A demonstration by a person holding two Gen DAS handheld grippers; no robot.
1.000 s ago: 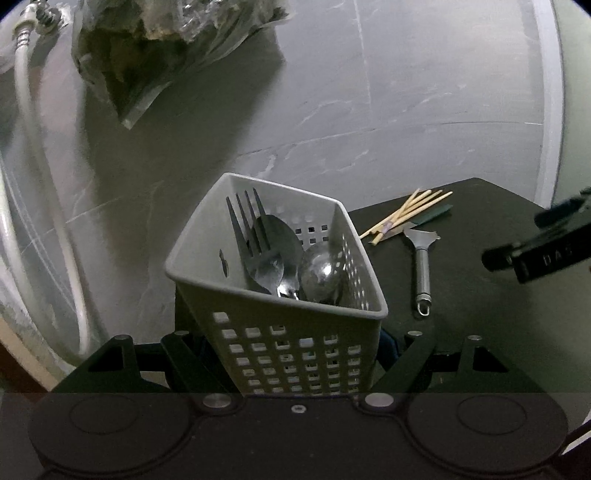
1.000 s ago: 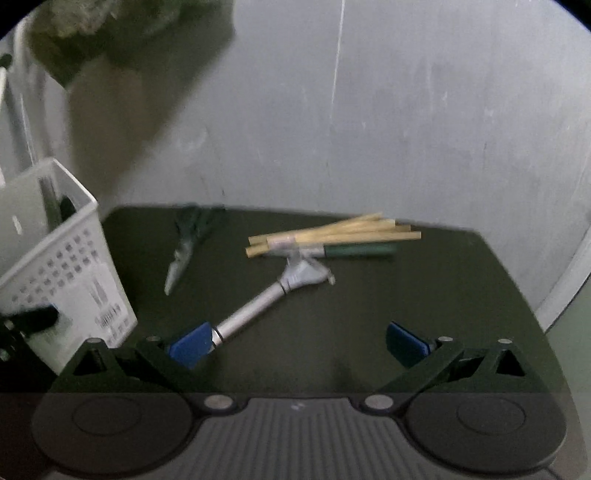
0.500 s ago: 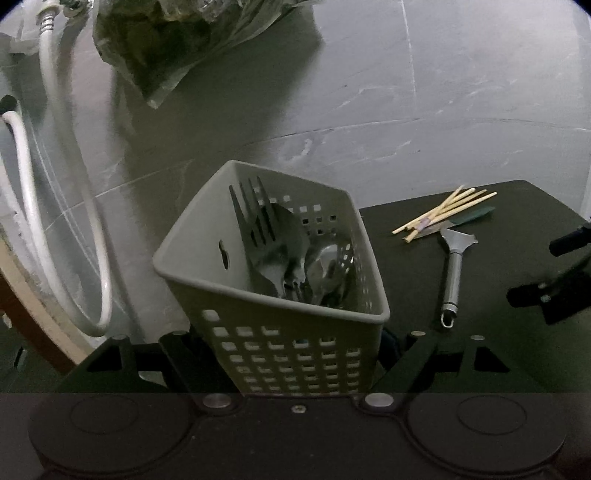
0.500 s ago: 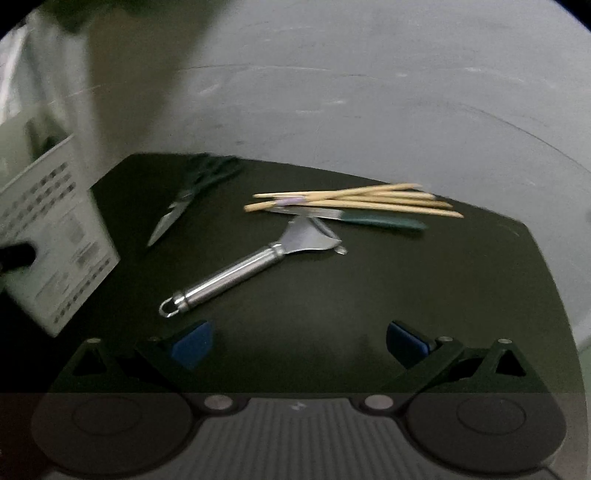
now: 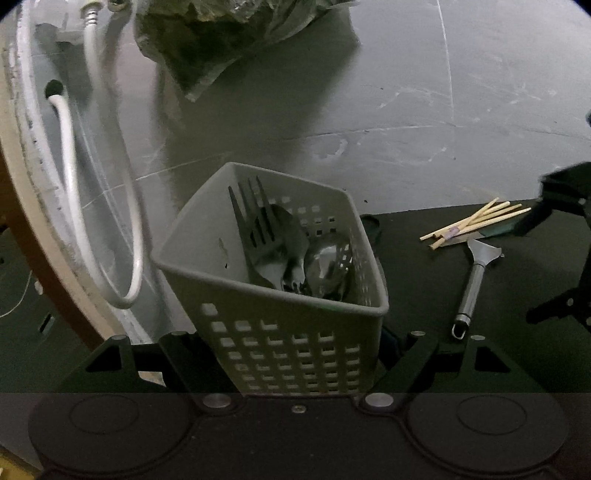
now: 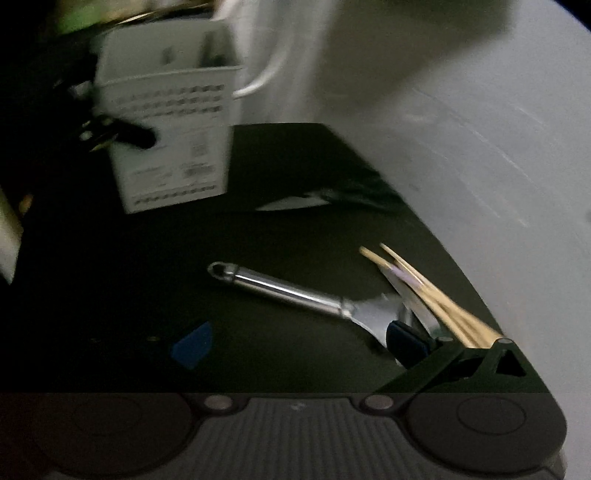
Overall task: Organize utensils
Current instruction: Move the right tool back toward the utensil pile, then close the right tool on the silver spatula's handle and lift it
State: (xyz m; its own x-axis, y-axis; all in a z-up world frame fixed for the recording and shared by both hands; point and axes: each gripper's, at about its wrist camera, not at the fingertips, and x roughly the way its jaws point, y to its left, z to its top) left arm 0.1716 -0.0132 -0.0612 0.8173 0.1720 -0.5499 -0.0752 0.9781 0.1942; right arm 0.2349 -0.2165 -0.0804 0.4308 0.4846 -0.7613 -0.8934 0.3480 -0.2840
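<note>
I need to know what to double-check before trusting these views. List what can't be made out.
- Handles of the forks and spoons: left wrist view, hidden by the basket wall.
- Knife: left wrist view, mostly covered by the chopsticks.
- Label print on the basket: right wrist view, motion blur.
- Scissors: right wrist view, dark and smeared.

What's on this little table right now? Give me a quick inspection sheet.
Surface: dark table, bare in the middle.
Job's things: white basket holding forks and spoons; metal peeler, chopsticks, green-handled knife and scissors lie loose.
Clutter: crumpled plastic bag on the floor.
Grippers: left gripper clamps the basket; right gripper open over the peeler.
Cables: white hose.
Surroundings: grey tiled floor.
</note>
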